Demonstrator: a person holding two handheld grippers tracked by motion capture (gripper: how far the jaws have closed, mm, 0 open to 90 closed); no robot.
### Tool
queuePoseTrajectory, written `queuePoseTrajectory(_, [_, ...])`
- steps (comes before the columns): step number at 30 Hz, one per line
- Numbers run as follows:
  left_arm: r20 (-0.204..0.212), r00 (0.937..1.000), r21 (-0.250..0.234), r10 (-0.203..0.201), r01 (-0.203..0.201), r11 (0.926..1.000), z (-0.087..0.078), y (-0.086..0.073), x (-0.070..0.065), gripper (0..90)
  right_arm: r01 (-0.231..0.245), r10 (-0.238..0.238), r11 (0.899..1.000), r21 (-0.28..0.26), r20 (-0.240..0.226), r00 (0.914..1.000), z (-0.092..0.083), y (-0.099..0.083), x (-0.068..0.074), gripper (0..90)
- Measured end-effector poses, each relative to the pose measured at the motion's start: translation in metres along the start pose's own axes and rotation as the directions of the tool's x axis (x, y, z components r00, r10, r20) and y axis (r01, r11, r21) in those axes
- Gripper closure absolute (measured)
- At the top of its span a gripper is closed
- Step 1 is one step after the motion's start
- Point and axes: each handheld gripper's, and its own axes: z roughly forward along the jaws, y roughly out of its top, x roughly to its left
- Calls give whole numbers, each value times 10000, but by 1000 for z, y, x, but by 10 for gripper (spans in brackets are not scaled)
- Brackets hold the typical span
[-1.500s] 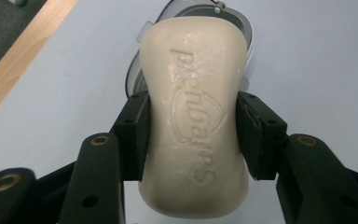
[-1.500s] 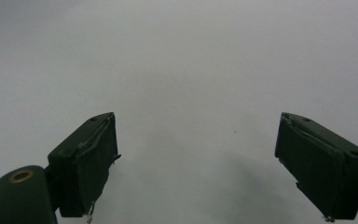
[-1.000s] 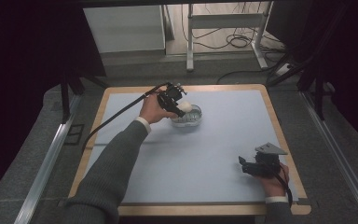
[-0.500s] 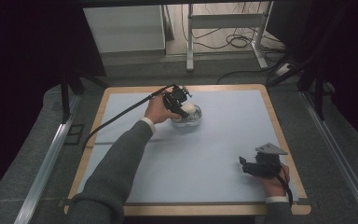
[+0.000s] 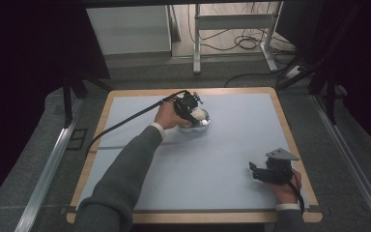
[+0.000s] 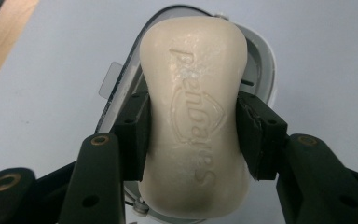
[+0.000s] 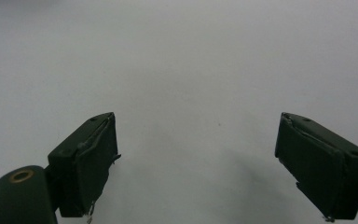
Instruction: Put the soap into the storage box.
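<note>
Left gripper view looks straight down the left gripper, whose two black jaws are clamped on the waist of a cream-white, embossed bar of soap. The bar hangs right over a shiny metal soap dish with a pale plastic insert, and I cannot tell whether its underside touches the dish yet.

From the high view, the left gripper sits toward the far middle of the table, over that dish. By my reading the carry is as good as done: what is left is to lower the bar in, let go and draw the hand back.

The right gripper rests near the front right corner, jaws spread wide with nothing between them; in the right gripper view its pads frame bare surface.

The table is a pale blue-grey sheet framed by a light wooden border. Beyond it lie dark grey flooring, a metal stand and loose black cables.
</note>
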Motion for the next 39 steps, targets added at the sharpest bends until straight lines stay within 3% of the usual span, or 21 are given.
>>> queuePoseTrajectory(4, [47,9999,10,-115,115,9999,4,-2,-1,489,-1,1,10000,32,11,10000,0,0,0,127])
queuePoseTrajectory(8, [331,9980,-737,-546,569,9957,-8,-6,5,429,-12,12,10000,51,23,10000,0,0,1,127])
queuePoseTrajectory(15, [314,9948,-1530,-968,1004,9831,-29,-24,5,310,-31,31,10000,-3,9,10000,-1,0,1,127])
queuePoseTrajectory(19, [548,9889,-2211,-1380,1468,9641,-45,-47,-1,294,-27,27,10000,-66,6,10000,-2,1,2,127])
queuePoseTrajectory(21, [508,9878,-2327,-1472,1550,9601,-51,-58,-3,287,-24,24,10000,-67,12,10000,-2,1,1,127])
queuePoseTrajectory(27, [1075,9702,-2790,-2172,2391,9301,-68,-94,-8,290,16,-15,10000,-36,24,10000,-2,2,2,127])
queuePoseTrajectory(30, [908,9686,-2903,-2314,2480,9242,-73,-113,-13,282,22,-22,10000,-32,38,10000,-2,2,3,127])
queuePoseTrajectory(32, [950,9649,-3001,-2450,2624,9171,-75,-129,-19,279,19,-19,10000,-37,31,10000,-3,2,3,128])
queuePoseTrajectory(37, [984,9599,-3011,-2626,2802,9115,-77,-160,-30,275,64,-64,10000,-58,35,10000,-2,2,4,127])
queuePoseTrajectory(39, [1053,9563,-3094,-2729,2923,9049,-80,-174,-36,275,80,-80,10000,-58,41,10000,-3,3,5,127])
